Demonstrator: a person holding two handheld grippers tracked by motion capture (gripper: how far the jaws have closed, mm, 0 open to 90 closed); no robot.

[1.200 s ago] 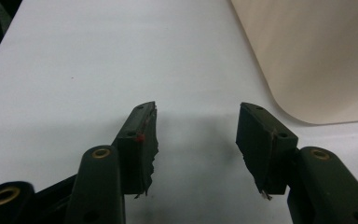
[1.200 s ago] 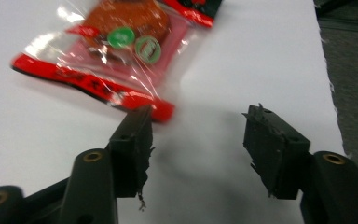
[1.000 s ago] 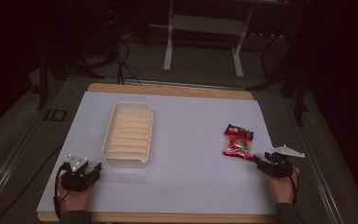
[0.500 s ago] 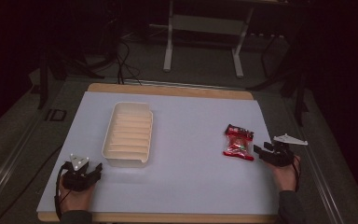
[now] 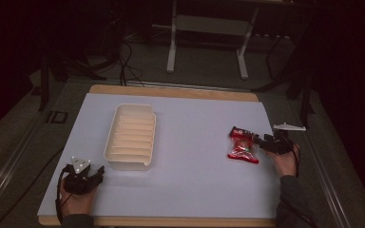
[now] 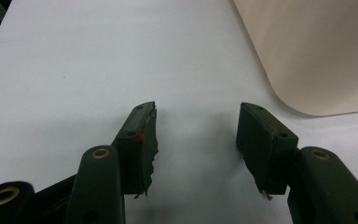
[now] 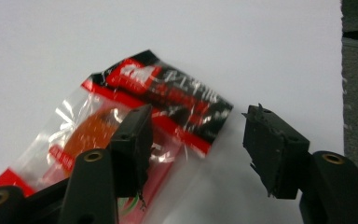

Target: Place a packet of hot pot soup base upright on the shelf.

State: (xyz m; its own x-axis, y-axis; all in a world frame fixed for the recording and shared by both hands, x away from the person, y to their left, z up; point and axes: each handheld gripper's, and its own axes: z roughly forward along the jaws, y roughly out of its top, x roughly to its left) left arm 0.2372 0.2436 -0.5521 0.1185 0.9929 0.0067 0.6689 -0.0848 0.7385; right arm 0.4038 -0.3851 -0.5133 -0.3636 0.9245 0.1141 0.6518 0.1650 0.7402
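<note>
Right tool (image 7: 193, 140) spread over snack packet (image 7: 135, 126), contact unclear; left tool (image 6: 196, 135) spread beside cropped tray (image 6: 317, 51).

red snack packet (image 7: 121, 140) with white print on its top band, too blurred to read

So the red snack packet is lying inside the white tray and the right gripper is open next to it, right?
Not quite. The red snack packet isn't inside the white tray; it lies on the bare table, well off to the tray's right, as the high view shows. The rest holds: the right gripper is open right at the packet, seen in the right gripper view.
</note>
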